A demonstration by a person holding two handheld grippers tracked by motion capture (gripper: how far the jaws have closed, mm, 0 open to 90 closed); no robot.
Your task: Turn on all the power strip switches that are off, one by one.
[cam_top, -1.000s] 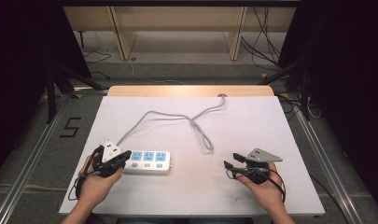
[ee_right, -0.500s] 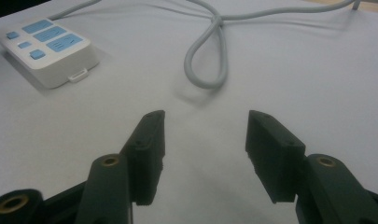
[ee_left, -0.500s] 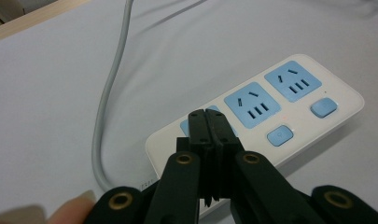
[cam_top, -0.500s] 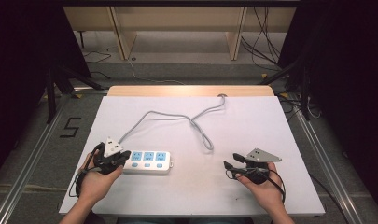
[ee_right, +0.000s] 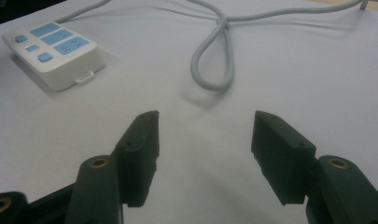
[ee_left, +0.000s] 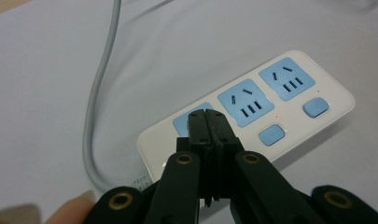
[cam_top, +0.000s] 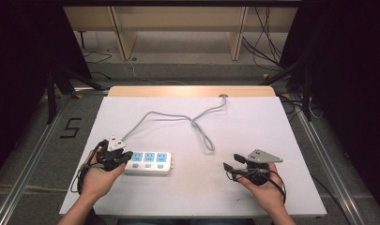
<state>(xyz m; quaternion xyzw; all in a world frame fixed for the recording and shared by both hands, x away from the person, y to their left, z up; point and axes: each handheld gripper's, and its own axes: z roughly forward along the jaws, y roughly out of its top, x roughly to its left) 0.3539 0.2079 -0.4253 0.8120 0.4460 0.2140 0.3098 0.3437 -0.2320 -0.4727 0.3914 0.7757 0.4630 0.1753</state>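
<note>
Black claw [ee_left: 208,122] arms carry brass-ringed screws.

The left gripper [ee_left: 207,116] had its jaws pressed together, tips pointing forward and down, held low in the left hand [cam_top: 97,176]. The right gripper [ee_right: 203,128] had its jaws spread wide apart with nothing between them, held level in the right hand [cam_top: 265,190], both forearms entering from the near edge.

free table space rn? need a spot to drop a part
Bare: the patch between the power strip and the right gripper, below the cord loop; also the far right past the cord. Crowded: near-left corner, where the shut left gripper sits over the strip's end.
</note>
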